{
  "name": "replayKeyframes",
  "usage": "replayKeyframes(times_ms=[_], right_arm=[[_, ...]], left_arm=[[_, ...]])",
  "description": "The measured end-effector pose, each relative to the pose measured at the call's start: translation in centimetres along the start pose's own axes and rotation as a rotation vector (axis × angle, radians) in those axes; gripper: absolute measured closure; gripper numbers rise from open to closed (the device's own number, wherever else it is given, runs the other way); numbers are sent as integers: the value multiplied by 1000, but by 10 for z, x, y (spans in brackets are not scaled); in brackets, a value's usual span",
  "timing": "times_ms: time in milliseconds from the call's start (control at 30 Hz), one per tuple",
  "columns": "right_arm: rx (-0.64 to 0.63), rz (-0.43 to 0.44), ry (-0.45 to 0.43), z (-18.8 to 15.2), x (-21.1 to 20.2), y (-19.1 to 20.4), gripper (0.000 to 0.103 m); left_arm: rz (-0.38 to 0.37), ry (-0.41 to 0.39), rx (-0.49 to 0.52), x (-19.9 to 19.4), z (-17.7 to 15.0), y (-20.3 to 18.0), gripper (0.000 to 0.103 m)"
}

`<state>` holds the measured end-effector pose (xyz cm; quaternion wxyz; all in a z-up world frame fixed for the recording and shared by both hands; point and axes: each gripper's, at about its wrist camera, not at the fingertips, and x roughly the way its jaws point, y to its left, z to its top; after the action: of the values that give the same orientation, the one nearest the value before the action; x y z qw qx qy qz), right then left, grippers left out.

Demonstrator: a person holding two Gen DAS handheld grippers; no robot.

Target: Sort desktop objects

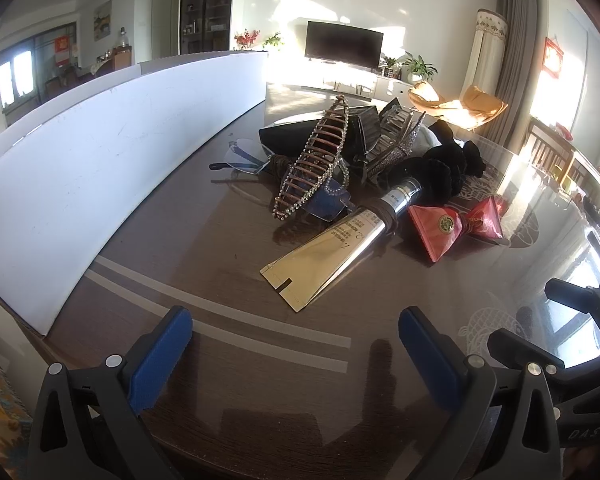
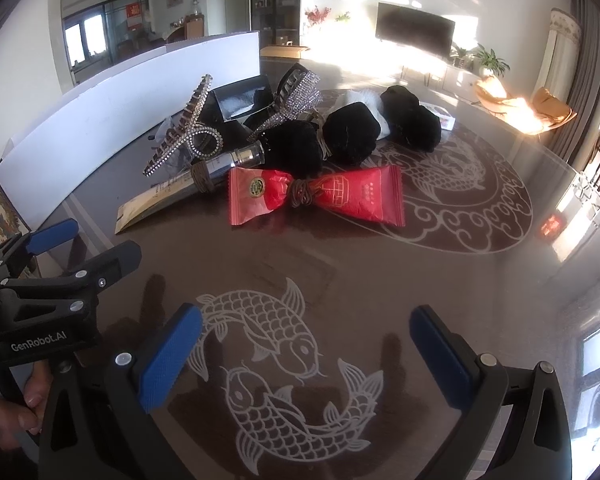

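The red packet (image 2: 316,196) lies at the near edge of the pile on the bench (image 2: 380,280), touching the gold tube (image 1: 332,252). It looks light, crinkly and slippery; its tied waist seems the surest hold. Both the left hand-held gripper (image 1: 296,344) and right hand-held gripper (image 2: 306,344) gape wide, empty.

Glasses (image 1: 244,158) mostly hidden under rhinestone hair clip (image 1: 314,168). Print on gold tube (image 1: 336,248) too small to read. White item (image 2: 360,100) behind black scrunchies (image 2: 352,128) impossible to identify.
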<state>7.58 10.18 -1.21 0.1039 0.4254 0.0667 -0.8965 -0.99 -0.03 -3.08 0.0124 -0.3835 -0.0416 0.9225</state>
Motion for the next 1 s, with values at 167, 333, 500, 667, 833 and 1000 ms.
replayKeyframes(times_ms=[167,333,500,667,833,1000], right_arm=[[-2,-1,7,-1,1,0,0],[1,-1,14,-2,2,-1,0],[1,-1,19,-2,4,-2,0],[-2,5,29,-1,6,-1,0],[-22,4,40,1,8,0,0],[-53,0,59,6,13,0,0]], left_arm=[[5,1,4,0,-1,1,0],[7,2,7,1,-2,2,0],[12,4,12,1,-2,2,0],[16,6,16,1,-2,2,0],[18,7,18,0,-2,1,0],[22,11,18,1,-1,2,0]])
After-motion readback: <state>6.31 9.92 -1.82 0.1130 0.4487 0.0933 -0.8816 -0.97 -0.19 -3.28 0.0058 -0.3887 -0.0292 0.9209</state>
